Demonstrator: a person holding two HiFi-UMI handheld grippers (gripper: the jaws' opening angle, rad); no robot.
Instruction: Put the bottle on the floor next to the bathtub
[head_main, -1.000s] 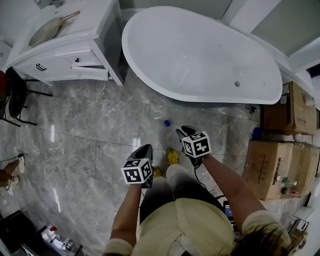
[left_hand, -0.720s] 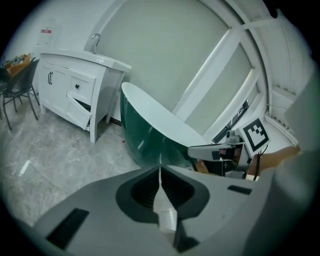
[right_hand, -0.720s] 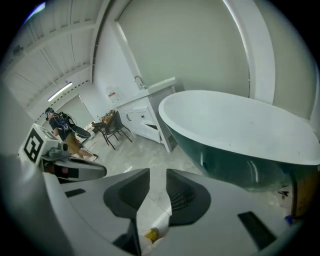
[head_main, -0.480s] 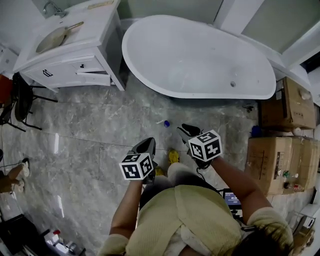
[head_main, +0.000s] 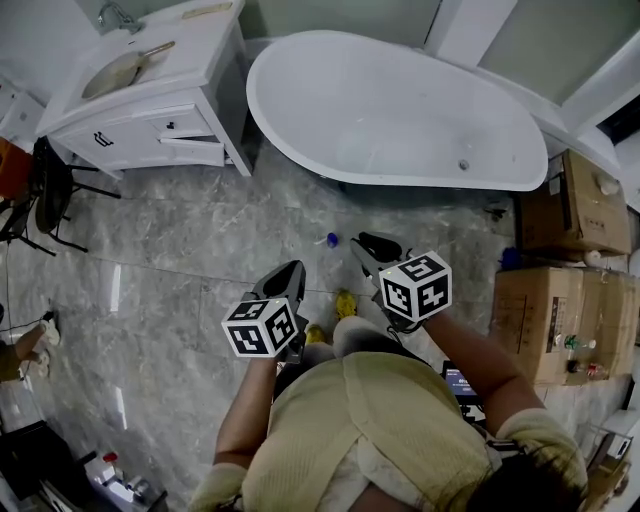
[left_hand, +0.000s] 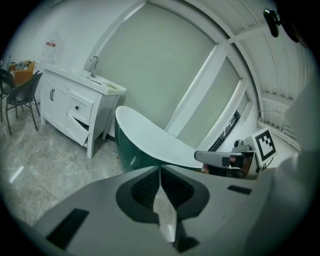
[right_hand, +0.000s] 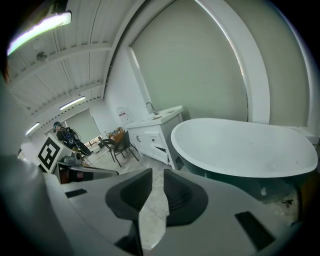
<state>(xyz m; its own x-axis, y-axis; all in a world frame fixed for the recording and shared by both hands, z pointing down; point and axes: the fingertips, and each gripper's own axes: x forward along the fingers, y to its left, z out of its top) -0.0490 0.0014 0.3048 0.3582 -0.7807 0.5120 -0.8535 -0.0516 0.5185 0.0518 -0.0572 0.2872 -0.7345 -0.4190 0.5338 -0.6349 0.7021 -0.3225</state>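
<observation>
Head view: the bottle is seen on the floor beside the bathtub, outside both jaws. The right gripper, just narrowed, is slightly parted and empty. The left gripper is closed on nothing.

One white bathtub is seen. One white sink cabinet is counted, with one tap on it. One small bottle with a blue cap is seen. One black chair is counted. At least two cardboard boxes are seen. Two grippers are counted, the left gripper and the right gripper. Two yellow shoes are seen.
</observation>
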